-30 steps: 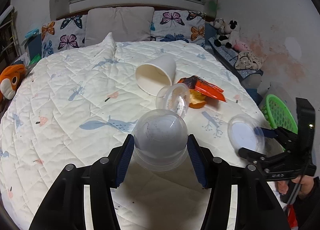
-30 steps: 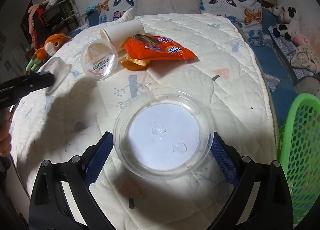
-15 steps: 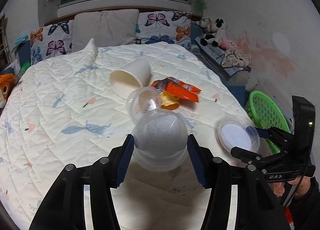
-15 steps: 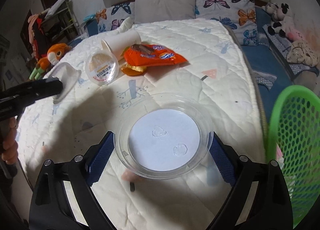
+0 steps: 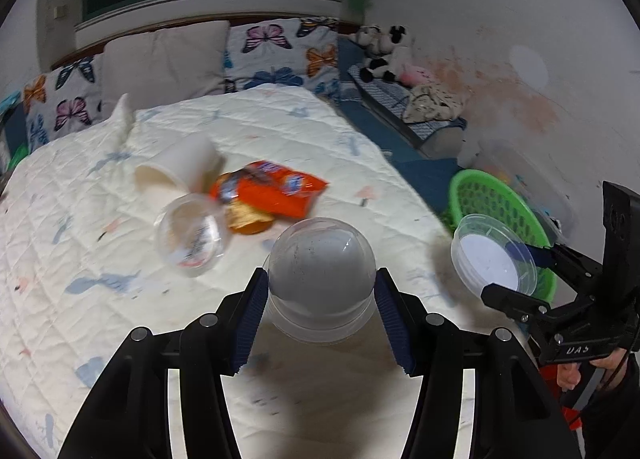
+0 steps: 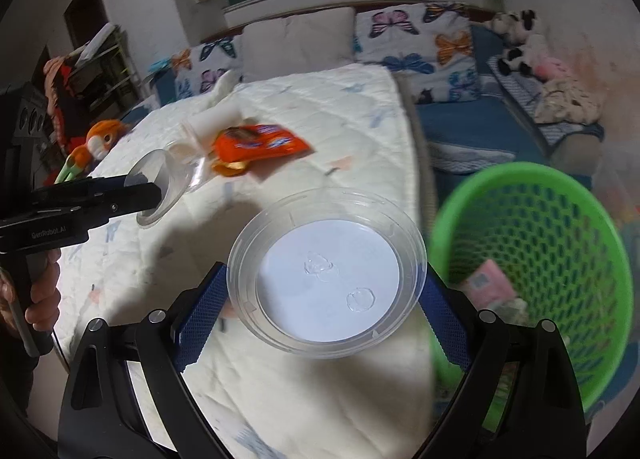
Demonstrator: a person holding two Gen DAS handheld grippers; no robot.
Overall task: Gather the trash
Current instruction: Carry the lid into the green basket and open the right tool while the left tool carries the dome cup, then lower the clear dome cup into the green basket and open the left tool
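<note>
Left view: my left claw (image 5: 322, 311) clamps a clear dome (image 5: 322, 271) above the bed (image 5: 100, 299), near the cup (image 5: 180, 169) and wrapper (image 5: 276, 191).

Right view: my right claw (image 6: 324, 311) clamps a lid (image 6: 326, 271) beside the basket (image 6: 560, 227).

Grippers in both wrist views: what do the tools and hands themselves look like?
Both the left gripper and the right gripper are matte black frames with silver screws and blue ribbed pads. White lettering marks each body. A bare hand grips the left handle; a thin dark cable hangs by the right one.
</note>
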